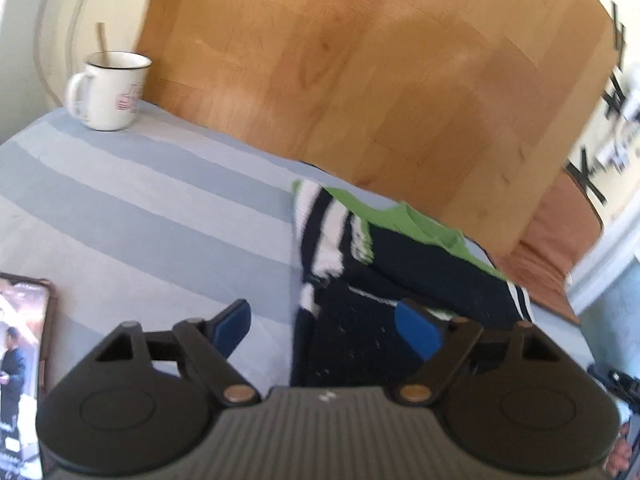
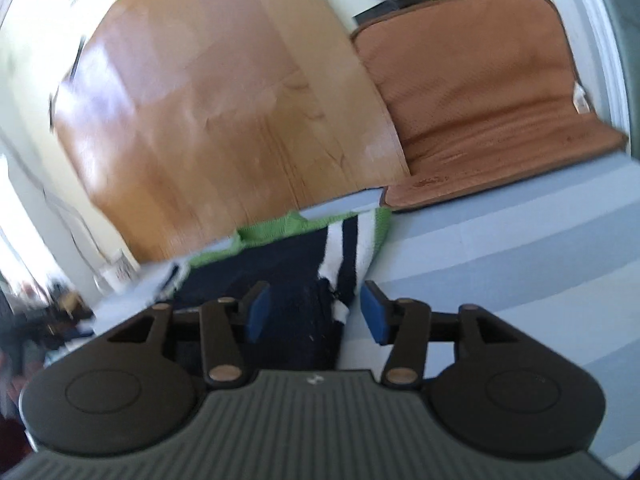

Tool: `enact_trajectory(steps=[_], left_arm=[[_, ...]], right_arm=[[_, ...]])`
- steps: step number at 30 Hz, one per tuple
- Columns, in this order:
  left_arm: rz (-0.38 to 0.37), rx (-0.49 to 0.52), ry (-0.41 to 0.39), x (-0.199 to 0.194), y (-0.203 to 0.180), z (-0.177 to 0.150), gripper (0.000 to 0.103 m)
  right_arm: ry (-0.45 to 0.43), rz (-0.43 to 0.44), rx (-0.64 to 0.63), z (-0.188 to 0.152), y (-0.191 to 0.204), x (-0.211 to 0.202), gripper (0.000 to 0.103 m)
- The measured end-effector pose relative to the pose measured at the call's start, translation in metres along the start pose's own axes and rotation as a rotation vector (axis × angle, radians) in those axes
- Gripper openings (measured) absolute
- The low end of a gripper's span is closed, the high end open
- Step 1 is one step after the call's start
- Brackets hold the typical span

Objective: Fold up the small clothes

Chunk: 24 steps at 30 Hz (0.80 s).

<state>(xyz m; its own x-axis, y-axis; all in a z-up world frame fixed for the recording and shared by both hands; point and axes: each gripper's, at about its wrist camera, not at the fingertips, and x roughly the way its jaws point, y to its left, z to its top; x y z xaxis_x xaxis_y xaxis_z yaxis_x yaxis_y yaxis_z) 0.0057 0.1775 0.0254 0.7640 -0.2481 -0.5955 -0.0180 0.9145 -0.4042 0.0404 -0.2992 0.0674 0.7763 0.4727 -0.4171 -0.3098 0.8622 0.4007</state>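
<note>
A small knitted garment (image 1: 404,264), dark navy with white stripes and green trim, lies bunched on the blue-and-grey striped cloth (image 1: 140,208). It also shows in the right wrist view (image 2: 296,256). My left gripper (image 1: 326,330) is open just above the garment's near left edge, its blue pads (image 1: 418,330) holding nothing. My right gripper (image 2: 316,314) is open over the garment's near right edge, one pad above the navy fabric and one pad (image 2: 374,316) above the striped cloth.
A white enamel mug (image 1: 110,90) with a stick in it stands at the cloth's far left. A phone (image 1: 20,364) with a lit screen lies at the near left. A wooden board (image 1: 360,72) leans behind the cloth. A brown cushion (image 2: 488,108) lies at the right.
</note>
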Motion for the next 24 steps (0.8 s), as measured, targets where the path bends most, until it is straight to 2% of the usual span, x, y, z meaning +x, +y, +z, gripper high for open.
enact_trajectory(steps=[2, 4, 6, 7, 8, 9, 10, 12, 15, 17, 18, 20, 22, 23, 24], left_arm=[[0.001, 0.05, 0.03, 0.009, -0.009, -0.002, 0.075], [0.01, 0.129, 0.06, 0.019, -0.024, -0.008, 0.058], [0.023, 0.23, 0.087, 0.024, -0.039, -0.019, 0.049], [0.056, 0.3, 0.099, 0.028, -0.049, -0.026, 0.042], [0.101, 0.364, 0.111, 0.033, -0.057, -0.033, 0.035], [0.163, 0.437, 0.126, 0.041, -0.064, -0.041, 0.019], [0.184, 0.471, 0.111, 0.041, -0.066, -0.045, 0.016], [0.183, 0.456, 0.081, 0.036, -0.064, -0.044, 0.008], [0.149, 0.319, -0.076, 0.004, -0.045, -0.029, 0.008], [0.15, 0.226, -0.129, 0.0, -0.032, -0.021, 0.008], [0.149, 0.187, -0.128, 0.006, -0.026, -0.018, 0.008], [0.191, 0.199, -0.07, 0.032, -0.026, -0.02, 0.009], [0.22, 0.238, -0.003, 0.053, -0.03, -0.028, 0.015], [0.239, 0.268, -0.026, 0.052, -0.034, -0.035, 0.02], [0.25, 0.29, -0.028, 0.049, -0.037, -0.038, 0.042]], right_arm=[[0.02, -0.016, -0.022, 0.0, 0.003, 0.012, 0.053], [0.035, -0.028, -0.021, -0.001, 0.006, 0.025, 0.053], [0.043, -0.028, -0.036, -0.003, 0.009, 0.036, 0.053], [0.051, -0.031, -0.054, -0.004, 0.012, 0.038, 0.052], [0.072, -0.041, -0.081, -0.005, 0.015, 0.045, 0.045], [0.098, -0.06, -0.118, -0.007, 0.019, 0.052, 0.031], [0.123, -0.082, -0.154, -0.009, 0.023, 0.057, 0.009], [0.087, -0.099, -0.19, -0.01, 0.03, 0.055, 0.008], [-0.053, -0.092, -0.18, 0.001, 0.034, 0.033, 0.007], [-0.116, -0.118, -0.165, 0.005, 0.033, 0.026, 0.007], [-0.109, -0.147, -0.171, 0.003, 0.031, 0.031, 0.007], [-0.024, -0.189, -0.169, -0.004, 0.023, 0.053, 0.007], [0.046, -0.223, -0.163, -0.014, 0.017, 0.067, 0.007], [0.043, -0.22, -0.15, -0.016, 0.015, 0.065, 0.008], [0.029, -0.202, -0.126, -0.016, 0.013, 0.058, 0.01]])
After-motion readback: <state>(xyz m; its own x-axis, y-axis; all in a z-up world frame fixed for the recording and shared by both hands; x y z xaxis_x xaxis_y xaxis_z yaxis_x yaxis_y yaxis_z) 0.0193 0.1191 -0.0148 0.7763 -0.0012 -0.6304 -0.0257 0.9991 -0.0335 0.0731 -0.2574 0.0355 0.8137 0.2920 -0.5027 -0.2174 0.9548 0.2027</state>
